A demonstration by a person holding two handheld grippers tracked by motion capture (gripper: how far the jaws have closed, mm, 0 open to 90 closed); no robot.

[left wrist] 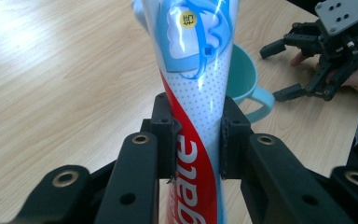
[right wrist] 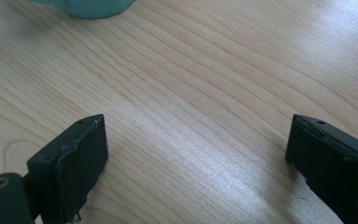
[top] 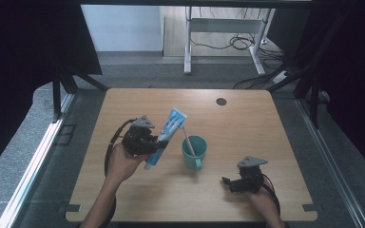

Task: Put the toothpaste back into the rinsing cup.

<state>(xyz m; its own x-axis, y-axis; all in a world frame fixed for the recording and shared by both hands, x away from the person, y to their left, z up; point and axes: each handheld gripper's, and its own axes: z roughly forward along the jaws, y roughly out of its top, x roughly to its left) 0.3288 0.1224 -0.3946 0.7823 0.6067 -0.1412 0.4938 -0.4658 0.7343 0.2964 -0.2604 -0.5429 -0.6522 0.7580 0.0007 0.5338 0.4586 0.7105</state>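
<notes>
Overhead: left gripper [top: 160,141] holds tube [top: 168,135] tilted above wooden desk [top: 247,118], just left of teal cup [top: 194,152] with pink stick inside; right gripper [top: 229,183] rests near desk's front edge, grey floor and cables beyond.
Left gripper view: fingers [left wrist: 165,128] clamped on tube [left wrist: 196,93]; "gate" legible in white on red.
Right gripper view: fingers [right wrist: 81,154] wide apart, pale woodgrain between.

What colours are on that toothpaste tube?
The toothpaste tube is light blue and white with a red band; the left gripper view shows it best.
</notes>
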